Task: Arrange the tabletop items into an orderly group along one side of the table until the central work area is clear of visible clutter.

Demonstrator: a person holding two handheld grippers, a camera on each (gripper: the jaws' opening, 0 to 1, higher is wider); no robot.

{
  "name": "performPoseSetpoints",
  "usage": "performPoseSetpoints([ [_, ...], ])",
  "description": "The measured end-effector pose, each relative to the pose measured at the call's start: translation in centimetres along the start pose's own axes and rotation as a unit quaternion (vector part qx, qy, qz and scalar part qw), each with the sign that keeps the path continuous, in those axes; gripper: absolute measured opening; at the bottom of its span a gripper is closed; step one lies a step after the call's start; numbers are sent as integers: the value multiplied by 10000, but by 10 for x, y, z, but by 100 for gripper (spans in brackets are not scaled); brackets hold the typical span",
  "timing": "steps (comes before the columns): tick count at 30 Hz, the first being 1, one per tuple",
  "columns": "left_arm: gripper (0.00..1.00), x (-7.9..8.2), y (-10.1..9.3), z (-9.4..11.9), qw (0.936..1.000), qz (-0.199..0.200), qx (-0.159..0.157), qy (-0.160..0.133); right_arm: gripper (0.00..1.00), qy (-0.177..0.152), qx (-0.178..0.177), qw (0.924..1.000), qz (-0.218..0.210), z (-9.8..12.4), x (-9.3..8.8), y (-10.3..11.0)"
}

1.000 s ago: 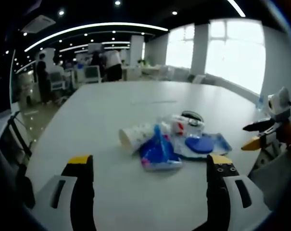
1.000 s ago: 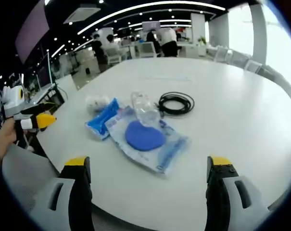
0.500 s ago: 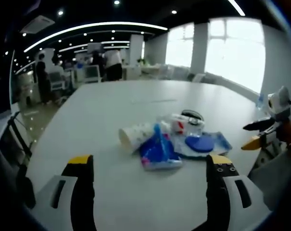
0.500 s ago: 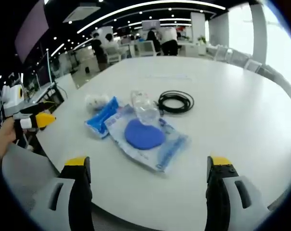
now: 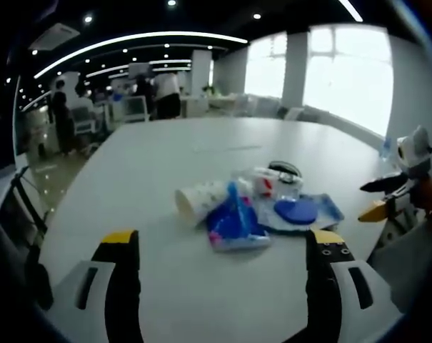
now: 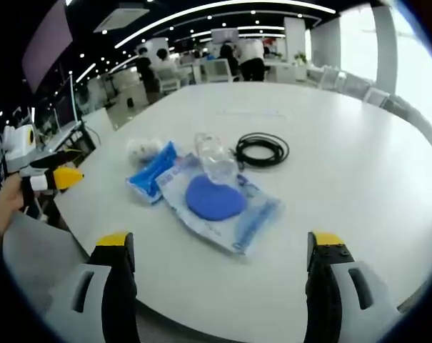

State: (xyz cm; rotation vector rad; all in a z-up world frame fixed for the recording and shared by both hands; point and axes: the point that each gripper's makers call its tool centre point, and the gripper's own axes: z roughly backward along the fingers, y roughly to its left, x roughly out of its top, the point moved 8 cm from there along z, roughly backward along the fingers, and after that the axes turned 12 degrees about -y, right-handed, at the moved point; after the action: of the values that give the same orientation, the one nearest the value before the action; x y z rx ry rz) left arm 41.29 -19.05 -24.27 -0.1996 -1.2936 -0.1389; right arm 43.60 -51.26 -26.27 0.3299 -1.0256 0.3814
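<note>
A small heap of items lies on the white table (image 5: 166,164). In the left gripper view I see a paper cup (image 5: 200,200) on its side, a blue packet (image 5: 233,223), a clear plastic bottle (image 5: 276,186), a clear bag with a blue disc (image 5: 298,211) and a black cable coil (image 5: 285,169). The right gripper view has the bag with the blue disc (image 6: 216,200), the blue packet (image 6: 153,174), the bottle (image 6: 214,158), the cup (image 6: 143,151) and the cable coil (image 6: 261,151). My left gripper (image 5: 219,246) is open, short of the heap. My right gripper (image 6: 219,246) is open too, above the table edge.
The other gripper (image 5: 390,196) comes in at the right of the left gripper view, and the other gripper (image 6: 48,179) in a hand at the left of the right gripper view. People stand by desks and chairs (image 6: 223,68) far behind. Bright windows (image 5: 344,71) line one wall.
</note>
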Motion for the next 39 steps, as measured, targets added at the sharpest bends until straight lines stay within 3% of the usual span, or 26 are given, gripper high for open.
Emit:
performPoseSetpoints([
  [23, 93, 0, 2, 2, 10000, -32, 34, 45, 100, -212, 222, 9993, -208, 0, 5, 4],
  [39, 93, 0, 2, 2, 10000, -57, 12, 65, 99, -220, 407, 9989, -68, -2, 6, 11],
])
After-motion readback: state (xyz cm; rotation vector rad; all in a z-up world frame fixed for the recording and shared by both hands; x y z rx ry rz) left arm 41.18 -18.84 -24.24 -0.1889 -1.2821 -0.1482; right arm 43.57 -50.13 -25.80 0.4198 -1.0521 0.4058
